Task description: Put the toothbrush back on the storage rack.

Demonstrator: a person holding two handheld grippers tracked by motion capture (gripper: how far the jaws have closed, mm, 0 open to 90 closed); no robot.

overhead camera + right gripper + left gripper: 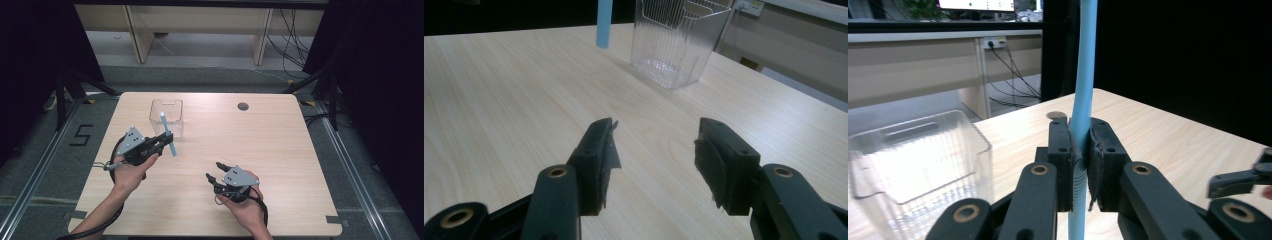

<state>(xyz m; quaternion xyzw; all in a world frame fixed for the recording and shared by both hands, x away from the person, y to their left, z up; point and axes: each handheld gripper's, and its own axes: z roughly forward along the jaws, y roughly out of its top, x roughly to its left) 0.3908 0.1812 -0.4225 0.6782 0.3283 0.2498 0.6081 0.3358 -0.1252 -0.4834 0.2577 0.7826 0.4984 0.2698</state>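
Left gripper (166, 138) clamped on a light blue straw (167, 133), pads pressed flat against both sides of the ribbed stretch; seen in the left gripper view as a straw (1083, 95) standing upright between the closed jaws, running up out of the top of the frame and down below the pads; held above the wooden table (270, 145), lower end hanging free over the boards; in the high view leaning a little, upper end near the front edge of a clear plastic bin (166, 116), lower end pointing toward the person; bin itself set on the far left part of the table, ribbed walls, open at the top, nothing visible inside; in the left gripper view just to the left of the jaws (918, 165); in the right gripper view farther off across the table (679, 42), with the straw's lower tip (603, 25) hanging to its left.

Right gripper (216, 172) held low over the near right part of the table, well apart from the left one; jaws spread wide, nothing between the pads, bare wood showing through the gap; pointed toward the bin and the straw.

Round grey cable hole (243, 106) in the far part of the table, behind the bin's right side.
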